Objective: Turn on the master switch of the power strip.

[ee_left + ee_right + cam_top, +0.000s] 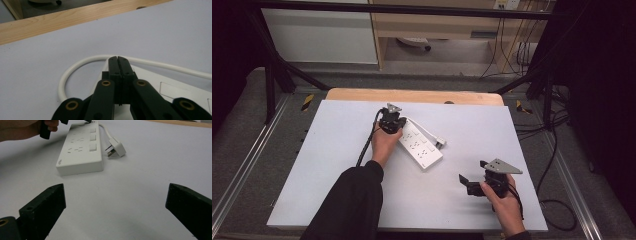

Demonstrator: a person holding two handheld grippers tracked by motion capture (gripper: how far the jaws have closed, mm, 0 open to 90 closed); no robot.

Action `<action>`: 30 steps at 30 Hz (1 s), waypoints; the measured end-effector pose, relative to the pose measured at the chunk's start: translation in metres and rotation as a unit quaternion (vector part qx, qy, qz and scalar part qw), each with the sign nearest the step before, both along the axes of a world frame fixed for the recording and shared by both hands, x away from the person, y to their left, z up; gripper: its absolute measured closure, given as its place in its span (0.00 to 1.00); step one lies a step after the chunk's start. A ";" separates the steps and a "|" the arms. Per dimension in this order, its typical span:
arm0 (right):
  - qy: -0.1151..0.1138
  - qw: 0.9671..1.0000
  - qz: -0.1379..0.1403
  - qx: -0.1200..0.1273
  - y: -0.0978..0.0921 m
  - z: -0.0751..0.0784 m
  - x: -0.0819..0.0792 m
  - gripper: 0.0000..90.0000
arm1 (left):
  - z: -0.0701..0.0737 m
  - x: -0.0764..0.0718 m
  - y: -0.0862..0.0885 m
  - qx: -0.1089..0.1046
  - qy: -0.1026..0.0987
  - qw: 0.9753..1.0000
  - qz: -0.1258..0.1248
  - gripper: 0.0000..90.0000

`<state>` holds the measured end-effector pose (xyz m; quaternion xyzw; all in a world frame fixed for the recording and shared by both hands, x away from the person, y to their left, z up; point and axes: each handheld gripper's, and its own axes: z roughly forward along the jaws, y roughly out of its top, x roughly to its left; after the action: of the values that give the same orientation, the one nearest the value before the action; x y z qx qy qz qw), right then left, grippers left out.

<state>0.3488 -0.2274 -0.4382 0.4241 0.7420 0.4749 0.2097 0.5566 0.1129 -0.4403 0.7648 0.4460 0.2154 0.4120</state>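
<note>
Nearest the camera, the right gripper (472, 183) hovers above the white table (337, 165) with its jaws spread wide and nothing between them, on the person's side of the power strip (418, 144) and well apart from it. That power strip is the landmark: a flat white plastic bar lying at a slant near the table's middle, socket face up. At its far end the left gripper (117, 59) sits with jaws pressed together over the casing, the tips just at the cord (75, 67); whether they pinch the cord or merely press there cannot be told.

Judging by its build, the strip should be stiff, fairly light and smooth-sided, so likely to slide on the table when pushed. Its long edges look the best place to clamp, across the narrow width, away from the sockets. Springy and round, the cord curls out from the far end and back along the strip's far side to the plug (115, 149), which lies just beside the strip, prongs toward it; tugging there would drag the bar around.

No containers stand on the table.
</note>
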 end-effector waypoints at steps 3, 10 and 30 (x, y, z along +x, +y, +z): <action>0.002 1.000 0.000 -0.001 0.000 0.000 0.000 0.04 | 0.000 0.000 -0.001 0.002 -0.001 1.000 0.001 1.00; 0.004 1.000 -0.001 0.002 0.000 -0.001 0.000 0.04 | 0.000 0.000 -0.001 -0.004 0.005 1.000 0.009 1.00; 0.007 1.000 -0.001 0.003 0.000 -0.001 0.000 0.04 | 0.000 0.000 -0.003 -0.003 0.003 1.000 0.012 1.00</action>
<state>0.3485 -0.2271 -0.4389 0.4283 0.7416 0.4743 0.2038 0.5561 0.1100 -0.4404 0.7586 0.4574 0.2165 0.4104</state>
